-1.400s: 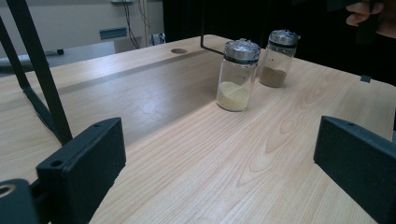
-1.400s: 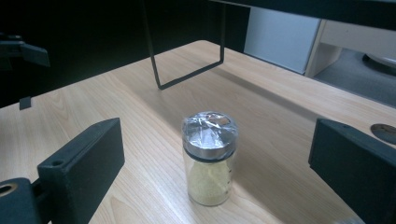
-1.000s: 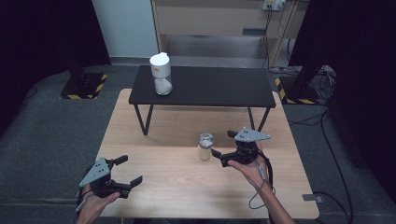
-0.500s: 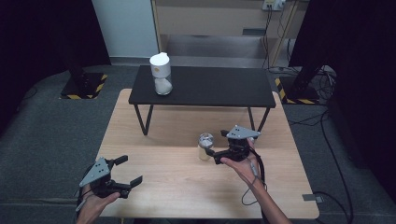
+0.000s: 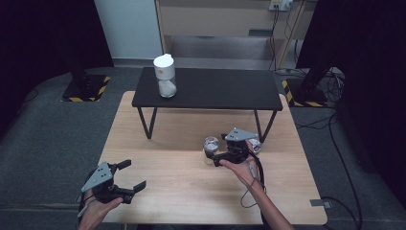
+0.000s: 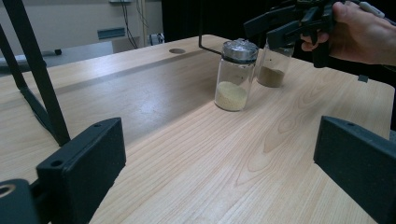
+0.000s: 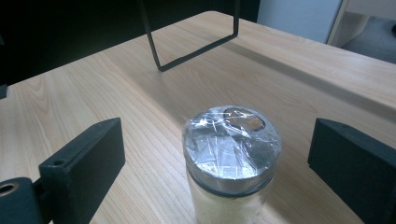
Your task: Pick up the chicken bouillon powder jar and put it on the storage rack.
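Approach step: my right gripper point(image 5: 216, 158) hovers with jaws apart on either side of the pale-grain jar point(image 7: 231, 161), which stands upright in front of the black bench point(image 5: 209, 88), a second jar point(image 6: 274, 65) just beside it. Left gripper point(image 5: 134, 179) waits well off, also spread. Next I judge: lower around the glass below the foil-wrapped cap, then close squarely.

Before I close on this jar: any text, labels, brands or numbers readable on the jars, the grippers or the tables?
None can be read.
Jar with pale grains: shiny plain lid, no label showing.
Jar with brown powder: clear glass, no label showing.
White-capped container on the black shelf table: no print legible.
Right gripper, left gripper: no markings visible.
Yellow-black hazard stripes on the floor stand: a pattern, no words.
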A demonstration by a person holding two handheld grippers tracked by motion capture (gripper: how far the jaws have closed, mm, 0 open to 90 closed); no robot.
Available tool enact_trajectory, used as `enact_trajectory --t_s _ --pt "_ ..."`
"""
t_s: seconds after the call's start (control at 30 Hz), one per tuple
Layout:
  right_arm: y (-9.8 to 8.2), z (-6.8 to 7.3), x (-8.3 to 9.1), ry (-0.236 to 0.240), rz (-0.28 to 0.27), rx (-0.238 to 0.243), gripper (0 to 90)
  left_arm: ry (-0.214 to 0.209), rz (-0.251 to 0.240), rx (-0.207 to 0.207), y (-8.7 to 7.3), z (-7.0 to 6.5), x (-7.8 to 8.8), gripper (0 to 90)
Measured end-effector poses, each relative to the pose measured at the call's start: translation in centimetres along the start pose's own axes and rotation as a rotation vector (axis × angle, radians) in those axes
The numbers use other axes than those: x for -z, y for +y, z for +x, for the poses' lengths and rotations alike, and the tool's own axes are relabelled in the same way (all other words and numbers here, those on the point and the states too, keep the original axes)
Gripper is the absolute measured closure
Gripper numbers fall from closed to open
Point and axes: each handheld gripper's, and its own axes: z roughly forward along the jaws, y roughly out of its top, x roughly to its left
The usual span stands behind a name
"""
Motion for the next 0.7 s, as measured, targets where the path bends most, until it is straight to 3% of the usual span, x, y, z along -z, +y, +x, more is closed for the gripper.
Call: enact_trajectory --t_s 0.7 --pt "-0.4 -0.2 -2.8 -0.029 0.046 0.009 9.8 -0.004 0.002 0.0 0.0 0.0 0.0 1.2"
